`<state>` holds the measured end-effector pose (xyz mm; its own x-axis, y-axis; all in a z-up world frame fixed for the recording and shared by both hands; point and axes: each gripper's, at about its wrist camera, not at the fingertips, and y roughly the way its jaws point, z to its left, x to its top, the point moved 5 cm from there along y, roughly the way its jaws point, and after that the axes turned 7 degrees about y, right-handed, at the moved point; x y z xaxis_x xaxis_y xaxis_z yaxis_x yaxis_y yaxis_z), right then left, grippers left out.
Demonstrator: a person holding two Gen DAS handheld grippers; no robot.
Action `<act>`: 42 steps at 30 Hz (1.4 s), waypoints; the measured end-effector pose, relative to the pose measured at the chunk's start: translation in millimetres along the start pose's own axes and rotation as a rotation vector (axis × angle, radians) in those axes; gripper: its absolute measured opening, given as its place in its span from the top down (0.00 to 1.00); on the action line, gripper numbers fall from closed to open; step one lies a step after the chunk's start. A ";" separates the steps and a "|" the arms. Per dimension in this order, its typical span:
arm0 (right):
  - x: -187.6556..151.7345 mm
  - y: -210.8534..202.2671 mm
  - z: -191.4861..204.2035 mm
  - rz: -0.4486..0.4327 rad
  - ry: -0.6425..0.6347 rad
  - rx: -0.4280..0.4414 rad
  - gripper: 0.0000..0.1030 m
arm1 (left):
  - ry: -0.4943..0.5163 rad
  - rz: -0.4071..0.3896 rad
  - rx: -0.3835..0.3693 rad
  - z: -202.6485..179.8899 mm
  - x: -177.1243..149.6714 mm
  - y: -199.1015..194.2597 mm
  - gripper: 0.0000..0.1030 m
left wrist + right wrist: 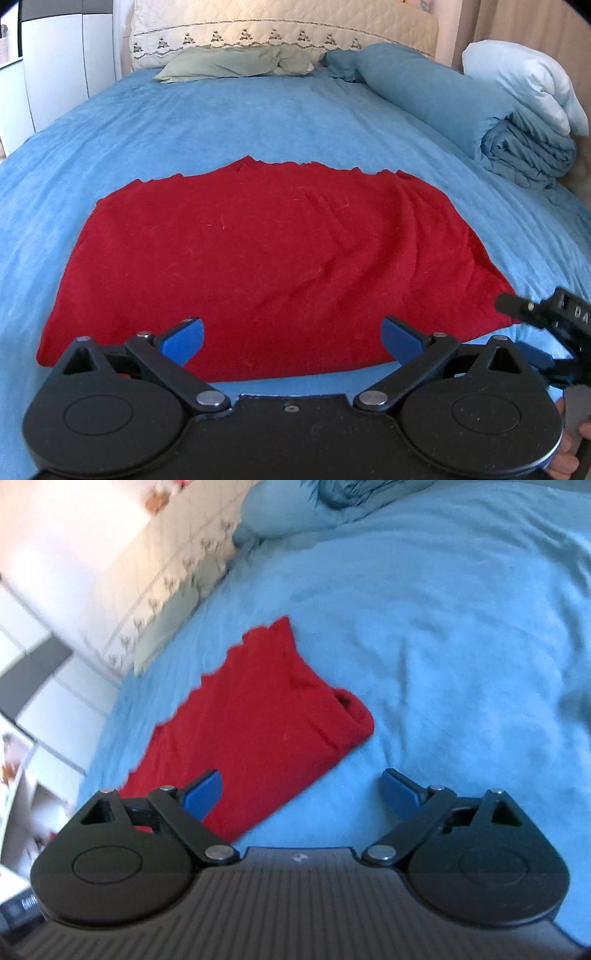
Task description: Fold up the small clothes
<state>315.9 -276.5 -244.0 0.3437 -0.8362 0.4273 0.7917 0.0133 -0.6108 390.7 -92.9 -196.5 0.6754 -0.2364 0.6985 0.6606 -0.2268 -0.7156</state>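
Red garment lies folded flat near the bed's front edge; further folds seem left. Both grippers, left and right, hover with fingers apart, holding nothing.

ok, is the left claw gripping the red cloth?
No. The left claw is wide open above the near edge of the red cloth, with nothing between its blue fingertips.

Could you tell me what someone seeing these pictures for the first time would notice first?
The bright red garment catches the eye at once, spread nearly flat across the middle of the blue bedsheet. Next come the two open grippers, the left gripper poised at the garment's near edge and the right gripper over its right end. At the bed's far right lies a rolled blue duvet.
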 end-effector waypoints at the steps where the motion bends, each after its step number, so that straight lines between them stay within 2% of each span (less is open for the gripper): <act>1: 1.2 2.7 1.7 -0.008 0.008 0.008 0.00 | 0.000 0.000 -0.003 0.0 0.6 1.6 0.00; 3: 4.2 9.0 7.7 -0.007 -0.003 0.021 0.00 | -0.005 0.000 -0.009 0.5 1.3 3.4 0.00; 5: 8.4 17.8 12.7 -0.007 -0.025 0.024 0.05 | -0.013 -0.002 -0.016 1.0 3.6 6.1 0.00; 7: 12.9 29.2 11.1 -0.011 -0.024 0.002 0.09 | -0.018 -0.003 -0.023 0.8 6.2 8.5 0.00; 10: 16.4 39.4 10.9 -0.037 -0.028 0.006 0.10 | -0.019 0.004 -0.026 1.2 10.3 14.3 0.00; 12: 18.0 42.3 14.7 -0.039 -0.054 -0.021 0.16 | -0.022 0.012 -0.015 3.0 12.5 17.9 0.00; 16: 11.9 28.7 8.5 -0.003 0.049 -0.063 0.16 | -0.050 0.011 -0.028 5.9 13.8 20.1 0.00; 19: -1.6 20.9 11.3 0.009 0.016 -0.071 0.16 | -0.060 0.014 -0.036 6.2 13.5 22.2 0.00; 23: -7.8 26.1 10.6 -0.024 0.008 -0.056 0.16 | -0.057 0.015 -0.040 5.8 13.7 21.9 0.00; 28: 1.0 42.9 11.8 -0.085 0.009 -0.008 0.16 | -0.060 0.006 -0.045 9.0 15.1 19.7 0.00; 34: 9.2 54.8 14.6 -0.126 -0.040 0.005 0.18 | -0.062 -0.002 -0.047 10.6 17.9 19.4 0.00; 37: 14.0 56.2 13.2 -0.138 -0.003 0.013 0.19 | -0.057 -0.008 -0.043 11.6 19.9 20.5 0.00; 39: 16.8 58.3 11.9 -0.145 -0.004 0.013 0.25 | -0.047 -0.008 -0.036 13.2 22.9 25.8 0.00; 42: 21.4 62.4 11.5 -0.122 -0.012 0.002 0.54 | -0.036 -0.009 0.006 21.6 30.9 41.3 0.00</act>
<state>378.4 -287.3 -265.3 0.2512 -0.8248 0.5065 0.8290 -0.0868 -0.5525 445.9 -89.1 -204.5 0.6805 -0.2006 0.7047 0.6686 -0.2236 -0.7093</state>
